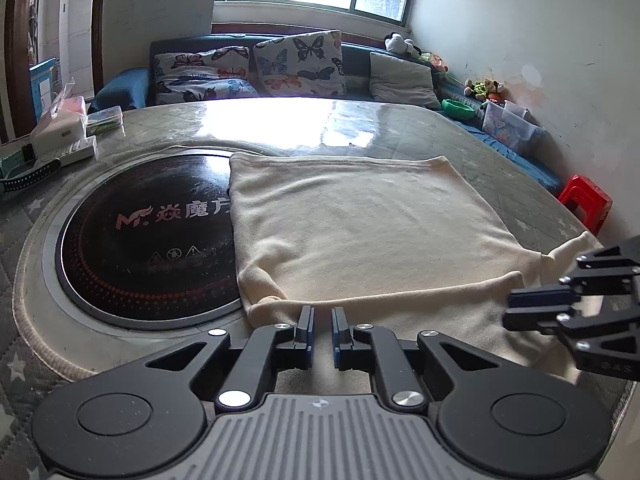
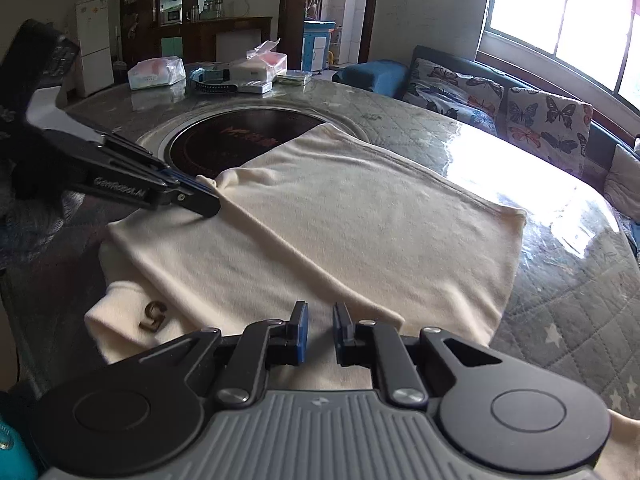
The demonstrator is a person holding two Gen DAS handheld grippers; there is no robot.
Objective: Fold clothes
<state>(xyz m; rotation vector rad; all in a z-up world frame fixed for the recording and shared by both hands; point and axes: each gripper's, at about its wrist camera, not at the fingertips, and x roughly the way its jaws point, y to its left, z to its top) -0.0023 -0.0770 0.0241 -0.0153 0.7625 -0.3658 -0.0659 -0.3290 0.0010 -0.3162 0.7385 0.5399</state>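
A cream garment lies folded flat on the round table, part of it over the black cooktop. It also shows in the right wrist view, with a small brown emblem on a lower layer near the left. My left gripper sits low over the garment's near fold edge, its jaws slightly apart with nothing between them; it shows from the side in the right wrist view. My right gripper is slightly open over the near fold, empty; it appears at the right in the left wrist view.
A black induction cooktop is set into the table. Tissue packs and small boxes sit at the table's far side. A sofa with butterfly cushions stands behind, and a red stool is by the wall.
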